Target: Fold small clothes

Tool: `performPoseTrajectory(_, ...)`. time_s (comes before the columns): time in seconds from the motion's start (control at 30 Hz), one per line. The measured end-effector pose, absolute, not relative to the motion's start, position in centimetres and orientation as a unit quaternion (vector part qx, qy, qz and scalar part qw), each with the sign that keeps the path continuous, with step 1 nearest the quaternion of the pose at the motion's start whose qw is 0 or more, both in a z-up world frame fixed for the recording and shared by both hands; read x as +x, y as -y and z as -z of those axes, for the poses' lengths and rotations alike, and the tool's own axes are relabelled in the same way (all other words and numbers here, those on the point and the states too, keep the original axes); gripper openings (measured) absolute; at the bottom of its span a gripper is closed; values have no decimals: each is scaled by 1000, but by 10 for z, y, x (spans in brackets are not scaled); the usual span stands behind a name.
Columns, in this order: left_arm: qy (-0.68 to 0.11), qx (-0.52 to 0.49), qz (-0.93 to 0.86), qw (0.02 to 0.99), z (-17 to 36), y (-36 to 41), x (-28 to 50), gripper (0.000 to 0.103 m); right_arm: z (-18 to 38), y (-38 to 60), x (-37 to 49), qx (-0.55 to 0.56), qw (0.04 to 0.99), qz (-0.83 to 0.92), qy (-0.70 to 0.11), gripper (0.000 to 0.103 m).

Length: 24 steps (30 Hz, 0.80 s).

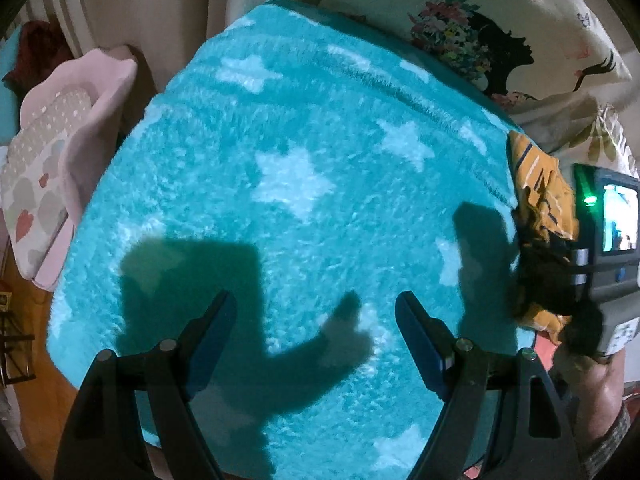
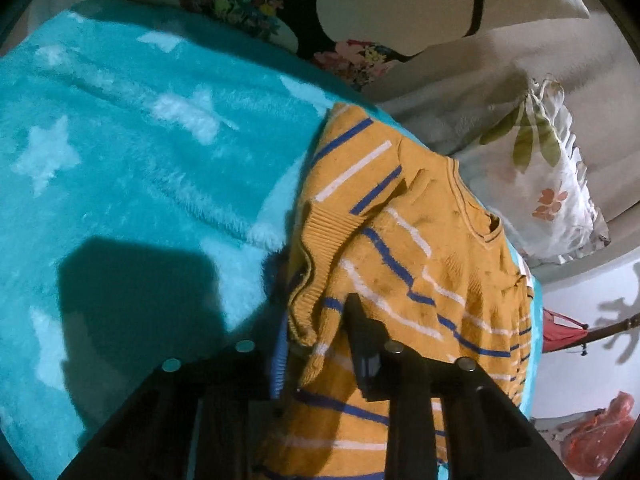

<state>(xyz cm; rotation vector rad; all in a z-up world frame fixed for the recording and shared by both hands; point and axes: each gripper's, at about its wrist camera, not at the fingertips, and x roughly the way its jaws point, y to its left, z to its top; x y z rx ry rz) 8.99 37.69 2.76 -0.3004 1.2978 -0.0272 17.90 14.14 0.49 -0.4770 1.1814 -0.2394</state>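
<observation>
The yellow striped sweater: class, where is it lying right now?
The yellow striped sweater lies at the right edge of the teal star blanket, in the right tongs, beside the floral pillow.

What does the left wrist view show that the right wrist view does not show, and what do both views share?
Only the left wrist view shows the open left tool over bare blanket, a pink cushion at the far left, and the right tool's body with its lit screen.

Only the right wrist view shows the right tool closed on the yellow striped sweater, its neckline and ribbed cuff, and a leaf-print pillow.

Both show the turquoise star blanket, the sweater and the printed bedding behind.
</observation>
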Motion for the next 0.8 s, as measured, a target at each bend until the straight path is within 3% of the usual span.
performPoseTrajectory(0.13,-610,-153,8,778,-23,-372,86,80,-20,-127,179,-168,810,89,-555,16)
performPoseTrajectory(0.4,-598,-141,-2,789,-42,-329,84,81,-82,-51,178,27,840,7,-542,14)
performPoseTrajectory(0.6,-587,-125,10,799,-64,-256,81,81,-135,96,151,194,854,-9,-482,14)
performPoseTrajectory(0.8,-584,-101,72,802,-73,-162,80,81,-123,242,99,285,847,39,-446,13)
